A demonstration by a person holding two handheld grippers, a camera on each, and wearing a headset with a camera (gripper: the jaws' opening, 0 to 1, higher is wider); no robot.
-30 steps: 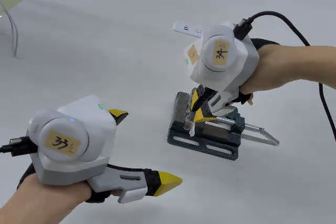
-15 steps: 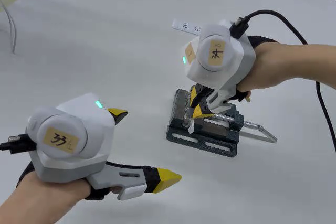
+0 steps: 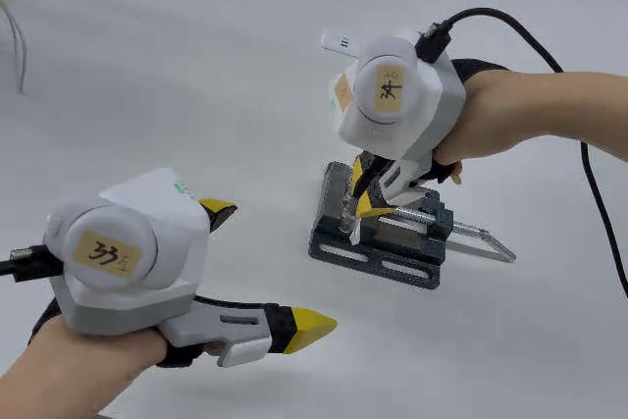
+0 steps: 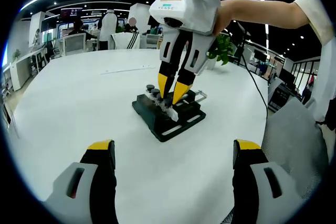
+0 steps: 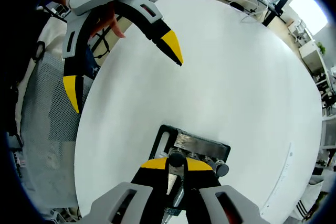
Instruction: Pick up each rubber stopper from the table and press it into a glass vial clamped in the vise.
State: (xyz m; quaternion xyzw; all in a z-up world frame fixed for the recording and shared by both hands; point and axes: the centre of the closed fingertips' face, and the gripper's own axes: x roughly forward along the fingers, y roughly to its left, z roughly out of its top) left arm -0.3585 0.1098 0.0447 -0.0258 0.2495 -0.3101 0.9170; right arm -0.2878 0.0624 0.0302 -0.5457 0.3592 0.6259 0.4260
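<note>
Pinching, seemingly, dark round stopper [image 5: 176,158]: right gripper [image 5: 177,166] above black vise [image 5: 202,144].

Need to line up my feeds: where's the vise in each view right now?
Head view: vise right of centre, under the right tongs.
Left gripper view: vise at centre, beyond the open left tongs.
Right gripper view: vise at bottom centre, at the tips.
Shared landmark: the right tongs, yellow tips shut on a rubber stopper over the vise.

A small white strip [image 3: 340,44] lies flat; a mesh chair [image 4: 296,135] and leafy plant [image 4: 223,51] stand apart.
</note>
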